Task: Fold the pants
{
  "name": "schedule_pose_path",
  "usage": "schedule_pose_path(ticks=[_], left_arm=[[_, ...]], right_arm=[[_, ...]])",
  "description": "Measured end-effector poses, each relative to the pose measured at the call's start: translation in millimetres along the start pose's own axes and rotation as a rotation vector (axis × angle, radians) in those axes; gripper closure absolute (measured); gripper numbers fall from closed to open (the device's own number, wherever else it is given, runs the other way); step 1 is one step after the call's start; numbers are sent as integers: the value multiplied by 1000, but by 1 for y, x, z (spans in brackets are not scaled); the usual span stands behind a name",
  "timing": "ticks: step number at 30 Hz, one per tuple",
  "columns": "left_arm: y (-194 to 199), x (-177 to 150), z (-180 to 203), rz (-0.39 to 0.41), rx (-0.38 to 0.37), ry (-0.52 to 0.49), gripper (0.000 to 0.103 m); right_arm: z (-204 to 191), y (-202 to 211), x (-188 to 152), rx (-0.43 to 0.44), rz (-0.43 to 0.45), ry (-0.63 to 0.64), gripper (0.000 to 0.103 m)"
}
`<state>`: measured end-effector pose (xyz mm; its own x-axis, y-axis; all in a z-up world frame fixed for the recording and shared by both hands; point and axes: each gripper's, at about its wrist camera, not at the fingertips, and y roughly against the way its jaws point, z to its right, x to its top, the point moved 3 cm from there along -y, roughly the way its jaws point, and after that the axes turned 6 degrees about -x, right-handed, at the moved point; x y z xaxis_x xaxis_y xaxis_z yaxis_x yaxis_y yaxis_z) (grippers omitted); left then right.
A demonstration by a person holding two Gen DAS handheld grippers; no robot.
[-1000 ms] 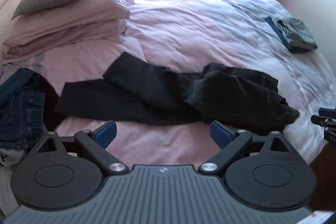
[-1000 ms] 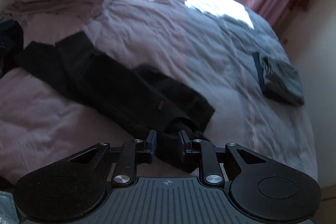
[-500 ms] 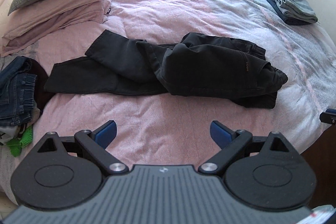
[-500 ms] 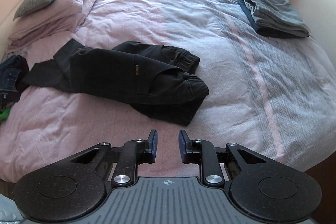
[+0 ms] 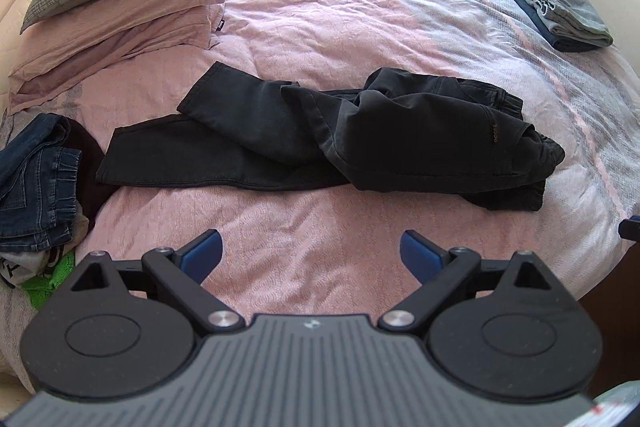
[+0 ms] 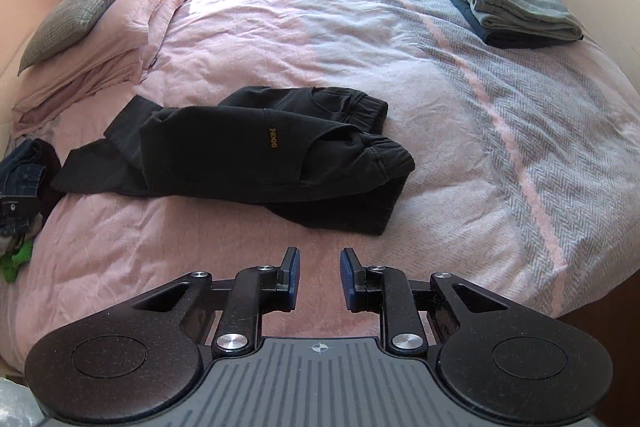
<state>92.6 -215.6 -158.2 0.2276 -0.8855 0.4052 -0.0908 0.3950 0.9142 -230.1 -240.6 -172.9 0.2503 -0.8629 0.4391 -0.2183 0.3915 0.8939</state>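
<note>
Black pants [image 5: 360,139] lie crumpled on the pink bed [image 5: 320,11]. Near them, the left tool [image 5: 312,253] gapes wide; the right tool [image 6: 319,269] stands narrowly apart, both empty.

Home bedroom; bed [image 5: 360,7], pillows [image 5: 132,11]

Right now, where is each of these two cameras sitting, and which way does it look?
Left wrist: on the left gripper, looking down over its wide-spread blue fingers at the black pants on the bed.
Right wrist: on the right gripper, fingers narrowly apart and empty, looking at the pants' waistband end.
Both show pants, pillows, folded grey clothes.
</note>
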Motion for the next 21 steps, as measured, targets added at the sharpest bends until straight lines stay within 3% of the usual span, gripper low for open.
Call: schedule_pose_path(ticks=[8,14,21], left_arm=[[-14,11,-22,0,-49,-34,9],[-33,11,-39,-13,-62,-29,9],[-50,14,-89,-6,-28,73,9]], right_arm=[[-23,-5,7,-32,2,-46,84],[-19,-21,0,-41,-20,-124,84],[39,-45,6,-17,-43,-486,84]])
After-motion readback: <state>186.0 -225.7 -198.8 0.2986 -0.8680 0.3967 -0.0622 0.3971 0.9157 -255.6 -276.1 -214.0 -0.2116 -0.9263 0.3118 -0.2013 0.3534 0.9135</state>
